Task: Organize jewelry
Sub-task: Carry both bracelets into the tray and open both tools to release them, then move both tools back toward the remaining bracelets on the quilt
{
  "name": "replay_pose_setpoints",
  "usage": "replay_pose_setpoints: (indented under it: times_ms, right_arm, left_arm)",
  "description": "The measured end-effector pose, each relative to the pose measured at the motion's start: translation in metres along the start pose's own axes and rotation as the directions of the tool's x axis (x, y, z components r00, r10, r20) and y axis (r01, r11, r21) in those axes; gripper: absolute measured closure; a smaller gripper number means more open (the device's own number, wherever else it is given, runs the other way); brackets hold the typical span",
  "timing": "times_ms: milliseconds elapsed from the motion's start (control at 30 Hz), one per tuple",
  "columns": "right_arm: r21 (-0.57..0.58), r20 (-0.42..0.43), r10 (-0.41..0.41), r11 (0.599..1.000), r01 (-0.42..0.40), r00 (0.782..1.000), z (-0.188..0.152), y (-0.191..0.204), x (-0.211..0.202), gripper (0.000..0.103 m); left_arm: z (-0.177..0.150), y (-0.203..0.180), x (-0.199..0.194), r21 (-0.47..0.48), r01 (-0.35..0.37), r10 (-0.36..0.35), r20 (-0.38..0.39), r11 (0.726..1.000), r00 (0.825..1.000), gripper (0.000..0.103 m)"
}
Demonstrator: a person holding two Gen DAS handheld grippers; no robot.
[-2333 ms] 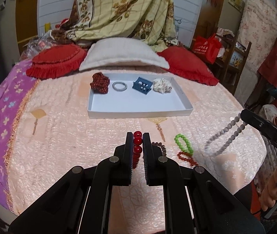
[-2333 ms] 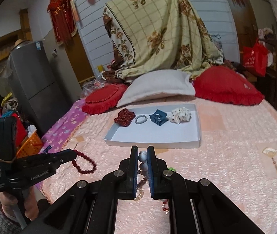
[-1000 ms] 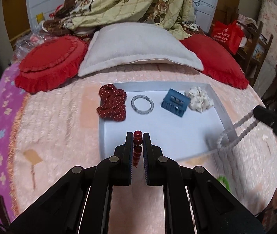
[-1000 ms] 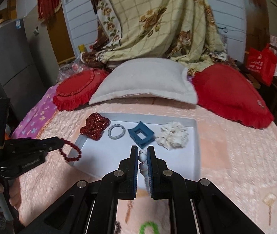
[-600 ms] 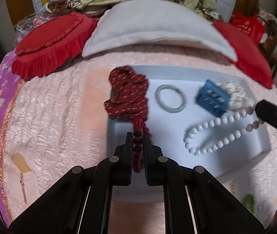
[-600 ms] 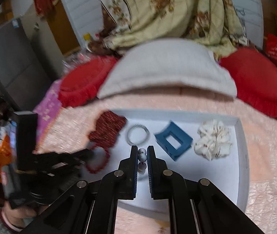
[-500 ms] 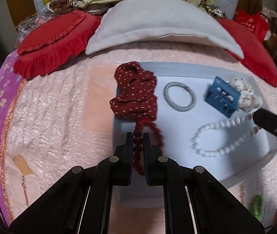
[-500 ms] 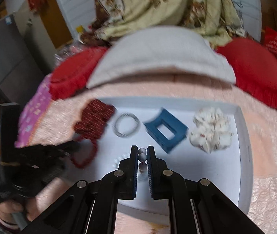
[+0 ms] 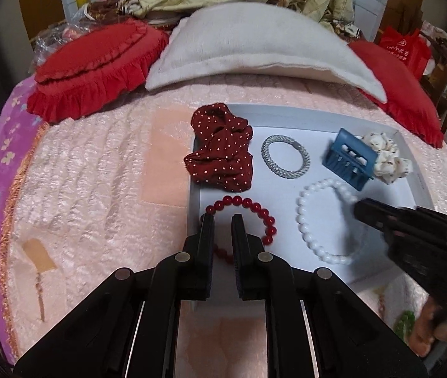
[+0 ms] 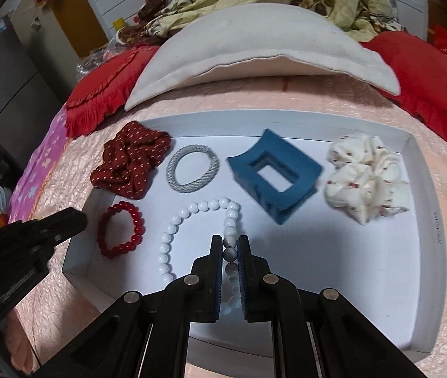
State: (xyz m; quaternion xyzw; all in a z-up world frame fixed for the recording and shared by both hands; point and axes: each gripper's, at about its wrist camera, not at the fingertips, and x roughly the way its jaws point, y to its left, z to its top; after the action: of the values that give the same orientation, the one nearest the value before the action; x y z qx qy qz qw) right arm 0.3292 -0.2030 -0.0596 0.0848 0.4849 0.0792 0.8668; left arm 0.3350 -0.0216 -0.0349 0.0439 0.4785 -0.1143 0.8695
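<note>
White tray (image 10: pixel 425 252) sits on the pink bed cover (image 9: pixel 97 189), w/ red pillows (image 9: pixel 97 63) and a white pillow (image 9: pixel 255 41) behind it. Back row in tray, left to right: red dotted scrunchie (image 10: pixel 132 163), grey ring (image 10: pixel 193 168), blue clip (image 10: pixel 275 176), cream scrunchie (image 10: pixel 368 178). Front row: red bead bracelet (image 10: pixel 121 233) lies flat near the tray's left wall; white bead bracelet (image 10: pixel 198 236) lies just right of it, on the tray floor.

Left gripper (image 9: pixel 222 220) is slightly open, nothing between its fingers, tips over the red bracelet's near-left part. Right gripper (image 10: pixel 230 242) is nearly closed, a narrow gap w/ the white bracelet's grey-ish beads between the fingers; looks pinched.
</note>
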Motion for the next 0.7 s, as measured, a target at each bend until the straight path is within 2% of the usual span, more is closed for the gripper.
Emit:
replay_pose_setpoints:
  times_ms: [167,200,267,300,333,533,700]
  right_arm:
    - [-0.024,-0.015,-0.002,1.000,0.002,1.000,0.003,0.010,0.008,0.095]
    - [-0.024,-0.020,-0.007,1.000,0.006,1.000,0.003,0.011,0.008,0.092]
    - [-0.020,-0.013,-0.014,1.000,0.014,1.000,0.002,0.010,0.005,0.074]
    - [-0.015,-0.002,-0.016,1.000,0.016,1.000,0.001,0.010,0.001,0.062]
    - [-0.010,0.015,-0.020,1.000,0.020,1.000,0.000,0.009,-0.006,0.060]
    - [-0.018,0.061,-0.035,0.999,0.036,0.998,-0.014,0.010,-0.047,0.060]
    - [-0.028,0.088,-0.038,0.999,0.041,0.995,-0.041,0.014,-0.085,0.060]
  left_arm:
    - [-0.018,0.005,-0.032,-0.013,-0.013,0.014,0.045,1.000,0.999,0.092]
    - [-0.022,0.006,-0.038,-0.017,-0.021,0.022,0.051,1.000,0.998,0.091]
    - [-0.031,0.007,-0.048,-0.022,-0.040,0.042,0.063,0.999,0.997,0.090]
    - [-0.037,0.007,-0.056,-0.024,-0.057,0.059,0.071,0.998,0.996,0.089]
    - [-0.040,0.007,-0.060,-0.024,-0.066,0.068,0.077,0.998,0.995,0.088]
    - [-0.068,0.005,-0.097,-0.044,-0.105,0.110,0.121,0.993,0.987,0.081]
    - [-0.093,0.005,-0.119,-0.095,-0.116,0.128,0.131,0.989,0.983,0.070]
